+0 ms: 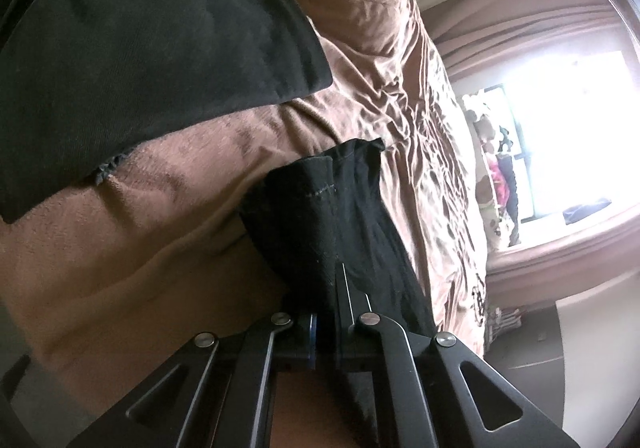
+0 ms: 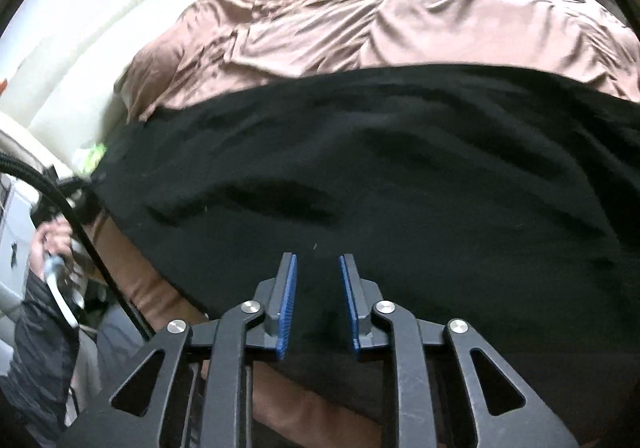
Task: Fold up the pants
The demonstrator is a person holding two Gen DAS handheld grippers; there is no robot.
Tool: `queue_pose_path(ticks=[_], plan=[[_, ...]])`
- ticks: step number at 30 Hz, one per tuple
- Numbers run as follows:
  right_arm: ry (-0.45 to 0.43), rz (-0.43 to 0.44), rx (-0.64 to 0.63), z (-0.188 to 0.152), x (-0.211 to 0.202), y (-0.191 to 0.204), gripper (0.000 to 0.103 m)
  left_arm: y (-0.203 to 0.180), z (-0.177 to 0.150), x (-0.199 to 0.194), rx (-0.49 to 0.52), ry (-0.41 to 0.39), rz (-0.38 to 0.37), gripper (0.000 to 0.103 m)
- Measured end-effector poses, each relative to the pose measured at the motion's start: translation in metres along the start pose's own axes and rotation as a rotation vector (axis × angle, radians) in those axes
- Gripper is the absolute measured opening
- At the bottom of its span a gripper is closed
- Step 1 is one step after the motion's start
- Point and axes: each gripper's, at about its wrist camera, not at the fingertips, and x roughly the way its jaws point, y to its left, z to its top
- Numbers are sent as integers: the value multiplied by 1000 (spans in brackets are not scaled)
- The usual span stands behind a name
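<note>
The black pants (image 2: 380,168) lie spread across a brown bed cover (image 2: 360,20). My right gripper (image 2: 318,260) is open, its blue-padded jaws apart just above the near part of the pants, holding nothing. In the left wrist view my left gripper (image 1: 330,280) is shut on a bunched end of the black pants (image 1: 316,208), which stands up between its jaws over the brown cover (image 1: 160,232). A flat part of the pants (image 1: 140,60) fills the upper left of that view.
A cream padded headboard (image 2: 80,56) stands at the left of the bed. A black cable (image 2: 80,216) and a hand (image 2: 48,244) holding the other gripper show at the left edge. A bright window (image 1: 560,128) with pink curtains lies beyond the bed.
</note>
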Motion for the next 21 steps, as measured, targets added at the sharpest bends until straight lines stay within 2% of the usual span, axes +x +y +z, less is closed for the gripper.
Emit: queue_pose_path(ticks=[3,10,21], plan=[[50,-1,-24,-7,14,7,7,0,-1,0,3,-5,-3,6],[136,31,-96,-14,20,19,7,10,-2,1,-6,3,3,6],[123,-25,-95,37,40,11,7,29,-3,8,-26,32,11,6]])
